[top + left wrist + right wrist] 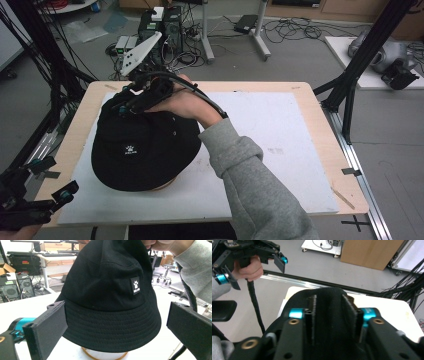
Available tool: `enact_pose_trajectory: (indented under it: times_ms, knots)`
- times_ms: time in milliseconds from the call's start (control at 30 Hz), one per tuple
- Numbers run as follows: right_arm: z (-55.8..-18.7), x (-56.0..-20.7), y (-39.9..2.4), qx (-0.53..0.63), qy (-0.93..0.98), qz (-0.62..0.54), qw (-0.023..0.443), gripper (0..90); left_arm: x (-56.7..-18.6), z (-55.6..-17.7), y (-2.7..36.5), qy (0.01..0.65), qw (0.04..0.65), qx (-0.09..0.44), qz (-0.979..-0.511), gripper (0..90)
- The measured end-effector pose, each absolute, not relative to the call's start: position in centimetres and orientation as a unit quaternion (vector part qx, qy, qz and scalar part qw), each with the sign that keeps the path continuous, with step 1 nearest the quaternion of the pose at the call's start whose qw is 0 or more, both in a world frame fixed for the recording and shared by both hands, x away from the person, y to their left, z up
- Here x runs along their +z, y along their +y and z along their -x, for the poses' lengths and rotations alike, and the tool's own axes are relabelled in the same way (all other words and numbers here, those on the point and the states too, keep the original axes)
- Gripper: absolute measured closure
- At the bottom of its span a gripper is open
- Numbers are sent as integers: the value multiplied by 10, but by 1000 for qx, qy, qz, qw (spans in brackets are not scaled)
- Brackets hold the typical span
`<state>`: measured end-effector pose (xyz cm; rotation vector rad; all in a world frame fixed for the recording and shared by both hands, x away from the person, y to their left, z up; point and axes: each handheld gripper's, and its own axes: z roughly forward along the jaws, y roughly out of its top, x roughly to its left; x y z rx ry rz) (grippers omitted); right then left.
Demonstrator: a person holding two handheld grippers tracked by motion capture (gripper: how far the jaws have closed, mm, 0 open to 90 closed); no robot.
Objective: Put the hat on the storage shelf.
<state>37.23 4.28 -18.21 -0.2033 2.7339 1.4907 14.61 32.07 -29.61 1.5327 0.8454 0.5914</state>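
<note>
Over the far left part of the table, my right hand reaches across from the lower right, grey sleeve angled up and leftward, holding the right gripper on the crown of the black bucket hat. Along that gripper's own jaws, a fold of the hat's black cloth stands between the two pads, which sit against it on both sides; I cannot tell how firmly they press. My left gripper hangs off the near left corner of the table, level, its jaws spread wide with nothing between them, pointed at the hat's brim. The hat sits on the white mat, left of centre, its paw-print label facing me. A light ring peeks out under the brim; what it is I can't make out. My right gripper's fingertips are buried in dark cloth from above. The mat lies on a pale wooden table; beyond it are grey floor, cables and black computer boxes.
</note>
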Motion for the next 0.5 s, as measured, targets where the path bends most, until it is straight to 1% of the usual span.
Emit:
enact_pose_trajectory:
  times_ms: [67,133,167,200,233,267,300,333,433,500]
  knots:
    - [-374,-181,41,487,872,48,1,481,-296,-146,321,366,603,255,-661,36]
    - [-376,-181,40,495,868,31,4,366,-297,-146,321,366,603,255,-661,36]
    - [-376,-181,40,495,868,31,4,366,-297,-146,321,365,603,255,-661,36]
    - [-377,-180,39,501,865,25,1,304,-297,-146,321,365,603,256,-661,36]
    - [-379,-180,37,506,862,13,5,194,-297,-146,321,365,603,255,-661,36]
    - [-379,-180,37,506,862,13,5,194,-297,-146,321,365,603,255,-662,36]
    - [-379,-180,36,507,862,8,7,169,-297,-146,321,366,603,255,-661,36]
    - [-380,-179,35,514,858,2,12,117,-297,-147,321,365,603,255,-662,36]
    - [-379,-178,32,515,857,4,9,115,-297,-147,321,365,602,254,-662,36]
    - [-379,-178,30,513,858,2,14,110,-297,-147,321,366,603,255,-661,36]
